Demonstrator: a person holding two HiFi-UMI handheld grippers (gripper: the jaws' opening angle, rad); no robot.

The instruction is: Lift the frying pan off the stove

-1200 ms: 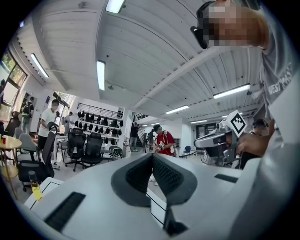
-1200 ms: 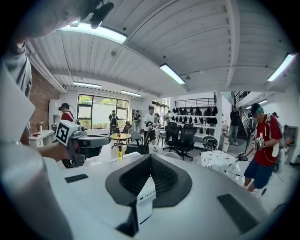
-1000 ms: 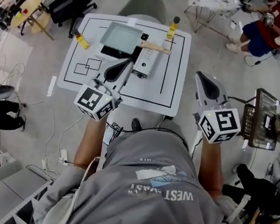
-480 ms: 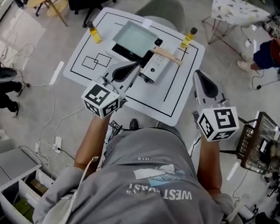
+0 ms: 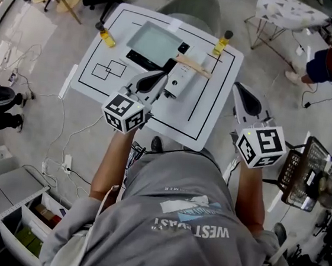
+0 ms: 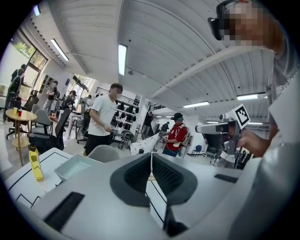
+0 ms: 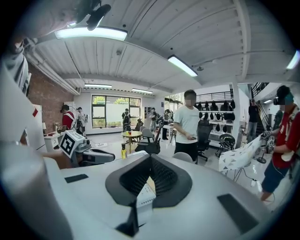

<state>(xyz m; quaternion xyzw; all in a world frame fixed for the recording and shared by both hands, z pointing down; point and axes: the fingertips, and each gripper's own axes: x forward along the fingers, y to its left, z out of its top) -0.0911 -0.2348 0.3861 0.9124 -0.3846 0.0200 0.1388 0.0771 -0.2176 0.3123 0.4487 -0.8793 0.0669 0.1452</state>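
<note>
Pale-grey, the square frying pan (image 5: 155,42) sits on its stove (image 5: 140,59) toward the table's (image 5: 180,116) far edge, untouched. Both the left gripper (image 5: 160,76) and the right gripper (image 5: 238,88) are clenched, empty: approach stage. Next, open one around the wooden handle (image 5: 193,65).

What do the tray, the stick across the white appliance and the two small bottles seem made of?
Tray: likely plastic, pale matte, smooth moulded walls. Stick: wood, by its light tan, unglossed face. Bottles: probably clear plastic holding yellow liquid, dark caps; glass cannot be excluded.
</note>
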